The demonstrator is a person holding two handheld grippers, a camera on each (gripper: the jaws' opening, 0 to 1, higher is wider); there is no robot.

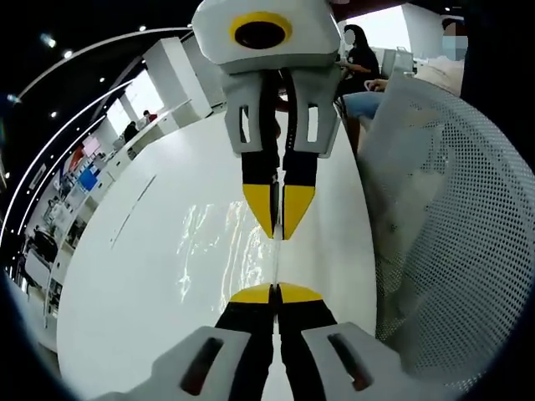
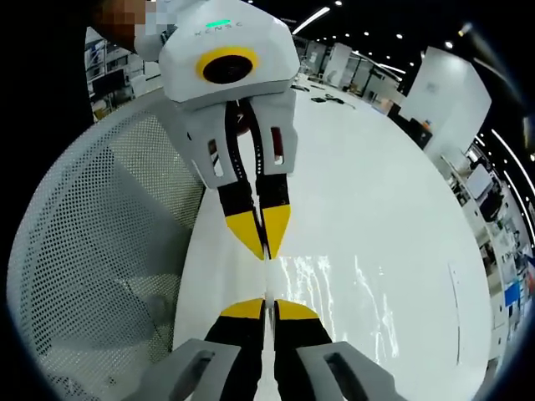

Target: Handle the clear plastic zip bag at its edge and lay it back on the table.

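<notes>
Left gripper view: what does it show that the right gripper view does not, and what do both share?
Left gripper view adds a seated person in a dark top. Right gripper view adds a white square pillar. Shared: left tongs and right tongs, tip to tip and shut on the clear plastic zip bag, over the glossy white table, beside a white perforated mesh panel.

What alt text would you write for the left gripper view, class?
Two grippers face each other, the left gripper and the right gripper, both shut on the edge of a clear bag stretched above a white table. A white mesh chair stands beside it.
</notes>
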